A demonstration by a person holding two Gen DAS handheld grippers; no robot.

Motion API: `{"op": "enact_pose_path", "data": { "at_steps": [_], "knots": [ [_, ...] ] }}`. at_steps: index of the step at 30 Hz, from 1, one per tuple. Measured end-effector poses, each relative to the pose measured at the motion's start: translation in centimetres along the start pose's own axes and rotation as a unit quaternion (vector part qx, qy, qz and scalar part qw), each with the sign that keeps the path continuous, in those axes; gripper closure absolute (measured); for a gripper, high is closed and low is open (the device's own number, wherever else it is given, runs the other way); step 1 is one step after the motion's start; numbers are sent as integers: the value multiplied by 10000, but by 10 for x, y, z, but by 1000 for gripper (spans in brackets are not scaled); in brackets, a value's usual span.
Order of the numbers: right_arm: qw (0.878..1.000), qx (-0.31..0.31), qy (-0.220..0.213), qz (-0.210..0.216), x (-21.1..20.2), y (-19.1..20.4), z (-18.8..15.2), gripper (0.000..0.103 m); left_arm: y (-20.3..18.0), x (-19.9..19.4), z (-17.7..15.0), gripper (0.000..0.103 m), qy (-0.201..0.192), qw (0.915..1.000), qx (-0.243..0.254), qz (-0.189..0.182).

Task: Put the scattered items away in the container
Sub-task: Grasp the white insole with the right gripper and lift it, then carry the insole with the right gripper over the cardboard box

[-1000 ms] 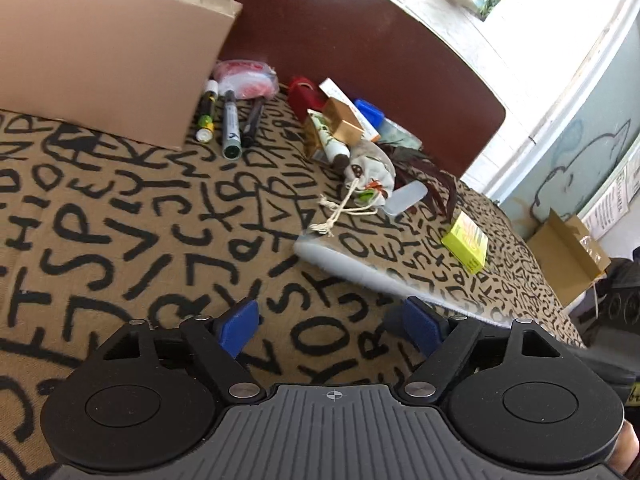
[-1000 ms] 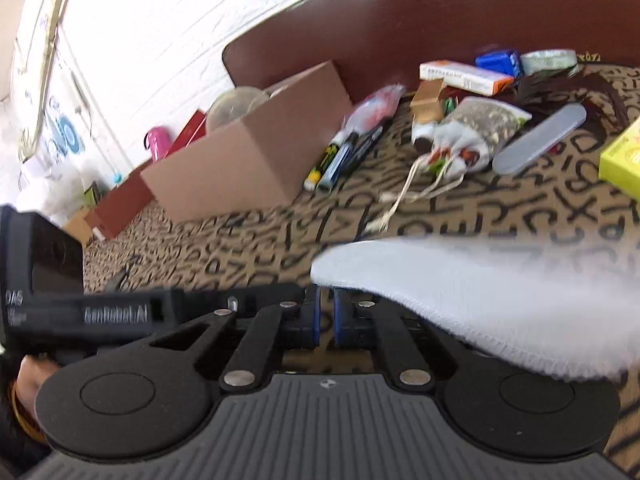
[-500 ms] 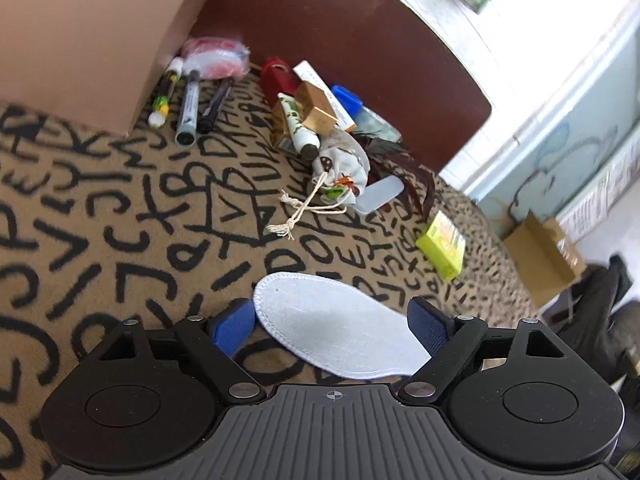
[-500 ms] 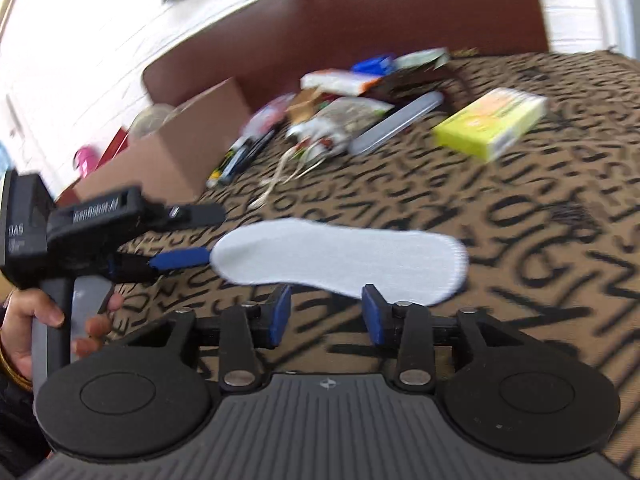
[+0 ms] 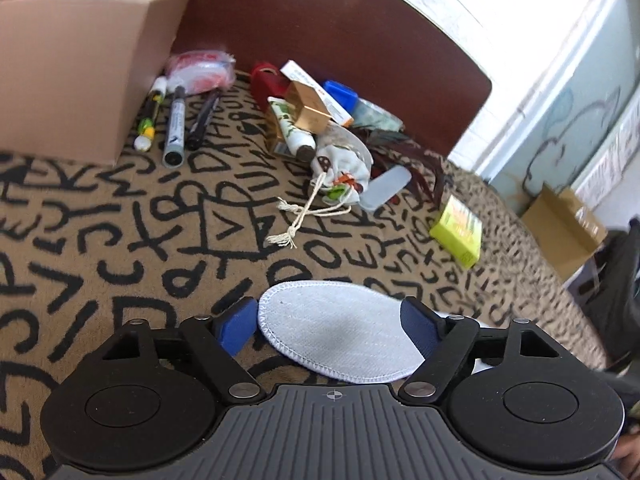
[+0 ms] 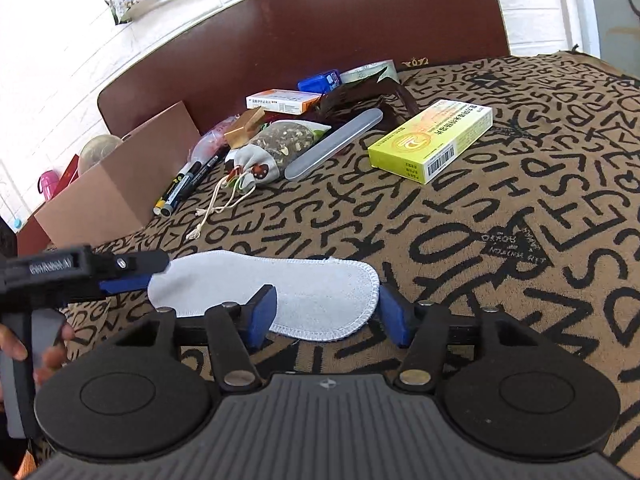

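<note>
The white insole (image 6: 264, 288) lies flat on the letter-patterned blanket (image 6: 500, 208), and both tools are right over it. The right gripper (image 6: 328, 316) has its blue pads apart after just opening, the toe end of the insole sitting loose between them, nothing pinched. The left gripper (image 5: 330, 326) stands wide, its pads either side of the insole's other end; whether a pad touches the edge I cannot tell, and in the right wrist view its blue finger lies at the heel end. Beyond, the cardboard box (image 5: 80, 80) stands at the far left against the dark headboard (image 5: 340, 40), with three markers (image 5: 174, 128) lying just beside its wall. The drawstring pouch (image 5: 340, 168) rests in the middle pile, its cord trailing toward us, and the yellow-green carton (image 6: 432, 140) lies apart on the right.
</note>
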State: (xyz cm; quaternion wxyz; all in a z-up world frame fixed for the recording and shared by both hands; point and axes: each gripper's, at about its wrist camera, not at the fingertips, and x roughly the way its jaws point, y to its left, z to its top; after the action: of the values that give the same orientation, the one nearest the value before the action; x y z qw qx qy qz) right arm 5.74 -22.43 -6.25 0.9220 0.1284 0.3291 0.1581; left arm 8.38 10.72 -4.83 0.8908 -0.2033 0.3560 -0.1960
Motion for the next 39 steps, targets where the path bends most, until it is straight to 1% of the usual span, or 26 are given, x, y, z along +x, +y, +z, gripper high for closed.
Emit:
{"op": "enact_pose_path", "data": {
  "at_steps": [2,5,6,7,9,12,13,14,15,16,17,19,22,25,26,28,30,32,33,35,36,37,39],
  "knots": [
    [9999,108,15,106,0,-5,1,48,6,1,2,16,31,9998,-163,-104],
    [9996,215,18,187,3,-10,3,50,5,5,4,14,40,10000,-65,-61],
    [9996,208,12,172,4,-11,4,53,4,6,4,14,58,10000,19,-19],
    [9997,203,13,130,4,-11,4,60,2,7,5,14,82,9999,133,9],
    [9999,157,42,54,2,-13,4,67,2,8,5,14,118,9996,272,4],
    [9997,195,76,87,0,-14,3,67,-3,10,5,17,219,9987,457,74],
    [9996,224,83,115,1,-14,3,63,-5,10,6,21,235,9984,482,165],
    [9995,293,69,119,2,-15,4,63,-7,10,6,26,214,9984,456,254],
    [9993,351,54,111,2,-15,5,63,-6,8,6,29,178,9986,400,304],
    [9991,399,29,116,2,-17,5,63,-3,6,6,40,140,9989,312,334],
    [9989,456,3,124,1,-18,4,64,2,3,7,55,115,9991,205,351],
    [9986,501,-13,162,1,-22,3,67,13,-2,8,69,78,9995,-67,297],
    [9985,519,0,161,2,-22,4,67,22,-4,9,69,50,9992,-366,180],
    [9987,491,0,155,4,-22,5,67,24,-7,11,77,-98,9986,-503,124],
    [9985,518,-1,183,4,-23,5,67,25,-10,12,92,-130,9981,-600,-22],
    [9983,540,3,221,4,-25,5,67,25,-13,16,93,-113,9959,-782,-448],
    [9986,498,22,198,6,-23,6,67,17,-12,17,93,-63,9961,-668,-580],
    [9988,443,34,186,8,-21,7,67,14,-4,16,91,67,9945,-761,-711],
    [9988,449,32,198,8,-20,7,67,13,1,15,91,145,9937,-822,-747],
    [9985,492,19,225,8,-22,7,68,10,8,13,80,167,9946,-786,-650],
    [9983,533,12,228,8,-24,7,73,10,10,12,79,148,9949,-781,-616],
    [9980,592,2,230,7,-26,7,80,11,10,11,79,144,9948,-805,-609],
    [9955,865,-2,397,6,-33,5,85,13,10,10,79,149,9953,-771,-559]
  ]
}}
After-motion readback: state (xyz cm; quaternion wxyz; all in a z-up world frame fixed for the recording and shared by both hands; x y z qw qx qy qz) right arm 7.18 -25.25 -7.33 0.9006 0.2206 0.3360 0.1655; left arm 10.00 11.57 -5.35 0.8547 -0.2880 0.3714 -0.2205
